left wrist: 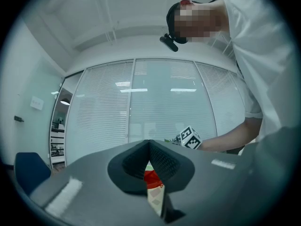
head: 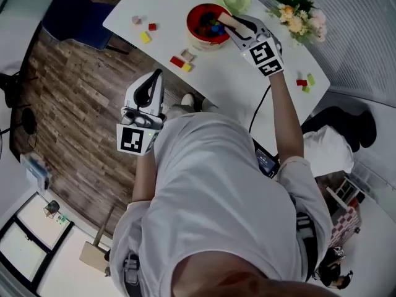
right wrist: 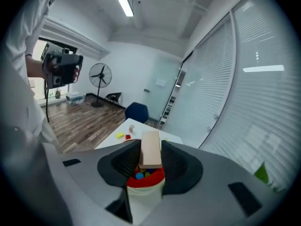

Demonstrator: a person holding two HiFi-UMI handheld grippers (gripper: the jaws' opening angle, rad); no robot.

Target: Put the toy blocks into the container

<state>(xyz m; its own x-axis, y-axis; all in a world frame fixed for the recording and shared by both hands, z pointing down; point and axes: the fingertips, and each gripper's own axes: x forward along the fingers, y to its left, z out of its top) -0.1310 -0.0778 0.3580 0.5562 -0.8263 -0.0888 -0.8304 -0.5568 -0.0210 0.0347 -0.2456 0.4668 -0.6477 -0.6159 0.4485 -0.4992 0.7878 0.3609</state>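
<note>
Closest in, the left hand-held gripper point(left wrist: 149, 145) is hovering beside the person's white shirt, its ribbed black pads pressing together at the tips. Its own view alone is taking in slatted blinds behind glass. Farther out, the right hand-held gripper point(right wrist: 150, 144) is pinching a smooth beige oblong block point(right wrist: 151, 155) over the container point(right wrist: 146, 199). This is a round tub with a red rim and a cream wall, and it is holding a heap of mixed coloured blocks point(right wrist: 140, 175). Only the head view is showing the loose blocks lying near the tub on the glossy white surface point(head: 229, 85), among them a red one point(head: 177, 61) and a yellow one point(head: 145, 37). Flowers point(head: 300, 11) are sitting at its far edge.
</note>
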